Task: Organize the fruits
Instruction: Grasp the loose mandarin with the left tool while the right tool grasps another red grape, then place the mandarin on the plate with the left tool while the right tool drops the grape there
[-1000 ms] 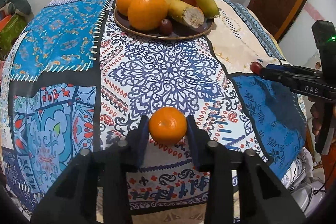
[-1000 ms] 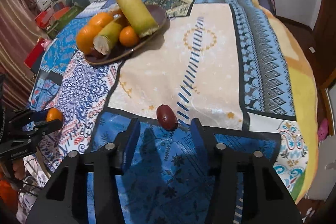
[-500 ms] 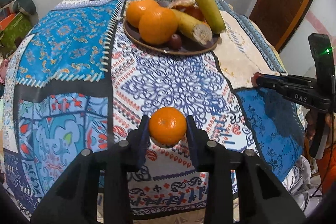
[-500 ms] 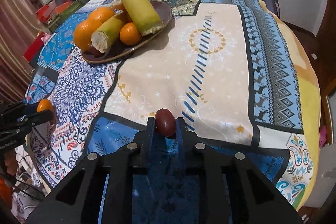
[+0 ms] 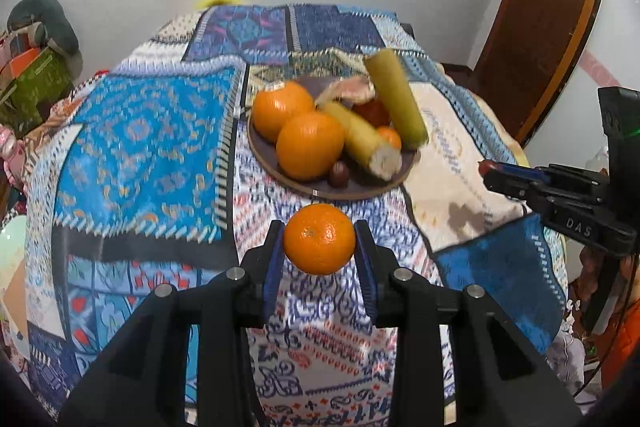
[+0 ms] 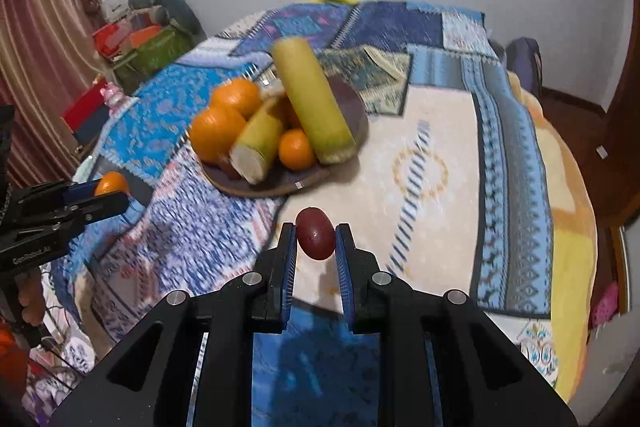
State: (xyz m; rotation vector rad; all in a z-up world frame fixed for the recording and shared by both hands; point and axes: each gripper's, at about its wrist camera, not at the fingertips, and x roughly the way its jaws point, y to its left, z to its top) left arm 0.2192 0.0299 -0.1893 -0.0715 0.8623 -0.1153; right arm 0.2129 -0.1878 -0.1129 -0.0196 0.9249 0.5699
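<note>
My left gripper (image 5: 319,239) is shut on a small orange (image 5: 319,238) and holds it above the patterned cloth, just short of the brown plate (image 5: 264,155). The plate carries two big oranges (image 5: 310,145), a small orange, a dark red fruit (image 5: 339,174) and two yellow-green stalks (image 5: 396,101). My right gripper (image 6: 316,239) is shut on a dark red oval fruit (image 6: 315,233), lifted over the cream patch, to the right of the plate (image 6: 352,107). Each gripper shows in the other's view, the right gripper (image 5: 486,169) at the right edge and the left gripper (image 6: 110,191) at the left edge.
A patchwork cloth (image 5: 140,155) covers the rounded table (image 6: 512,155). Boxes and bags (image 6: 132,51) are stacked at the far left by a curtain. A brown door (image 5: 552,7) stands at the right.
Both grippers have lifted and moved toward the plate. My right gripper has shut on the dark red fruit and raised it off the cloth. My left gripper still holds the small orange.
</note>
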